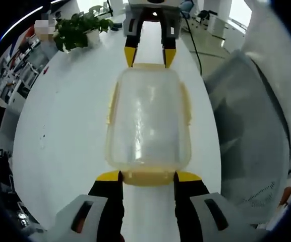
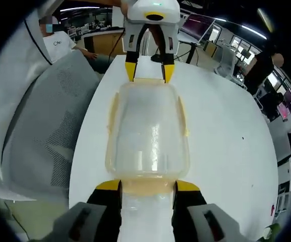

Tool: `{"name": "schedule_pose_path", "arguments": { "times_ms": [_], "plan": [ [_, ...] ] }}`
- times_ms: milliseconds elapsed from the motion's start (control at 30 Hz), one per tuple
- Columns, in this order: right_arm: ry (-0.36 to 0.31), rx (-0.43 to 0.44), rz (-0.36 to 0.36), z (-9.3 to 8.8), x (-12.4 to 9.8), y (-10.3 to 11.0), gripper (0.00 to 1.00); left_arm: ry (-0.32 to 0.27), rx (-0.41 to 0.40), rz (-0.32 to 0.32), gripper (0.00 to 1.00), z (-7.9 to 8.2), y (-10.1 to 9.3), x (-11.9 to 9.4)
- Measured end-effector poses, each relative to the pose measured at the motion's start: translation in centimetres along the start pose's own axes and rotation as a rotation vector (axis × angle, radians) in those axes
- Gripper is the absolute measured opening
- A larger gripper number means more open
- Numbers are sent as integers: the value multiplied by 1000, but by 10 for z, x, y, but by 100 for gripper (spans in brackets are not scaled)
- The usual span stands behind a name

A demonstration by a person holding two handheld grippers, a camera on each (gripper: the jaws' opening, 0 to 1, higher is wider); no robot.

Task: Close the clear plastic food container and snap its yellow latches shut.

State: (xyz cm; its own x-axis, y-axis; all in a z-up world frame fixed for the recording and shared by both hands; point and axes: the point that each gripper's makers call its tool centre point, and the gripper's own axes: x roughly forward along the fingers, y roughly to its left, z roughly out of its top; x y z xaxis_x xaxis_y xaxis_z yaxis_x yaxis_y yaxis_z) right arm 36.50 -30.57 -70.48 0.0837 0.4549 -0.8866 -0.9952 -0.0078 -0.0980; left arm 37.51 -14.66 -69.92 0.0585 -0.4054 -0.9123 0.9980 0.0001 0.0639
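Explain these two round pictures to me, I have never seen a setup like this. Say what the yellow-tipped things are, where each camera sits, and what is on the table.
A person holds two hand tools, each a gripper with two yellow-tipped jaws. A fisheye camera rides on each, looking along its jaws.

In the left gripper view, the left gripper rises from the bottom edge and the right gripper faces it from the far end. The right gripper view is the reverse: the right gripper is near, the left gripper far.

Between them, on a white table, lies a clear container with yellow latches. Each gripper's open jaws sit at one end latch. Whether they touch it, I cannot tell. A potted plant stands farther back.
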Motion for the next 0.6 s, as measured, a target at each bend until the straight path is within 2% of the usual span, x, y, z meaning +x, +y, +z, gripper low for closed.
{"name": "schedule_pose_path", "arguments": {
  "times_ms": [233, 600],
  "plan": [
    [7, 3, 9, -17, -5, 1, 37, -6, -7, -10, 37, 14, -1, 11],
    [16, 7, 22, -35, -7, 2, 37, -7, -5, -20, 37, 26, -1, 26]
  ]
}}
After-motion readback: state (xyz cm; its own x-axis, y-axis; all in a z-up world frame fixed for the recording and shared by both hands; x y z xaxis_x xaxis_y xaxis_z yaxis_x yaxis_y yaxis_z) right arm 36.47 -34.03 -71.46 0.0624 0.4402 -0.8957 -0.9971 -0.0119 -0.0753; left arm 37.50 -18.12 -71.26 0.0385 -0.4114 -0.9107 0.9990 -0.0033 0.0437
